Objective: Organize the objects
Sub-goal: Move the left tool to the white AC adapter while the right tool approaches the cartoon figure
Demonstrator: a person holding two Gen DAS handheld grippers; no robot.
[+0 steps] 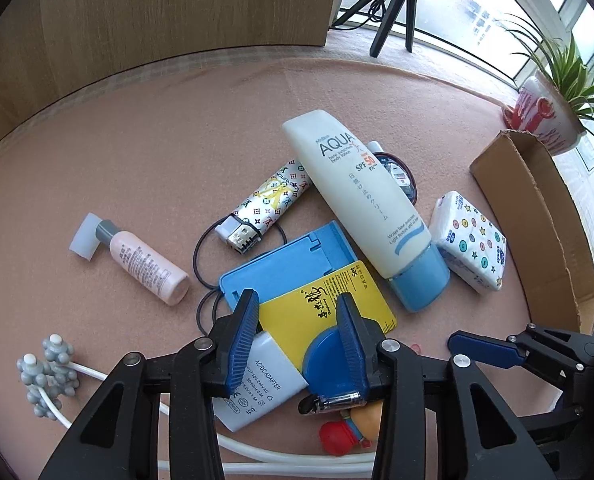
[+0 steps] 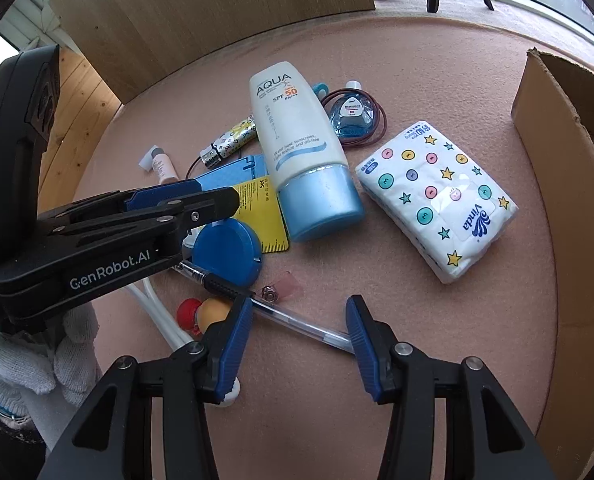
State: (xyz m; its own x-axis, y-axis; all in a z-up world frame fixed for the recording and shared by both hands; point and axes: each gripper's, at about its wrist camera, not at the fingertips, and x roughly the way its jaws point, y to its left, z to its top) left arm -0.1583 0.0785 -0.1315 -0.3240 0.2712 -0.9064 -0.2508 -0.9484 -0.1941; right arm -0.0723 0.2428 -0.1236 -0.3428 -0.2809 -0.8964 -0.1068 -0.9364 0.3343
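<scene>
A pile of small objects lies on the pink mat. A white AQUA sunscreen tube [image 1: 361,204] [image 2: 301,148] lies beside a Vinda tissue pack [image 1: 471,240] [image 2: 437,196]. A yellow card [image 1: 329,312] rests on a blue case [image 1: 285,264]. A round blue lid [image 2: 227,250] [image 1: 323,354] lies near a clear pen [image 2: 281,312]. My left gripper [image 1: 297,316] is open, its jaws on either side of the yellow card and blue lid. My right gripper [image 2: 299,316] is open above the pen. A cardboard box [image 2: 569,184] [image 1: 537,216] stands at the right.
A patterned lighter [image 1: 263,208], a pink bottle [image 1: 141,264], a white AC adapter [image 1: 257,388], a white cable with grey knobs [image 1: 49,372], a small toy figure [image 2: 205,312], a blue bottle in a rubber band [image 2: 351,118], a wooden board [image 1: 157,12], a potted plant [image 1: 553,104].
</scene>
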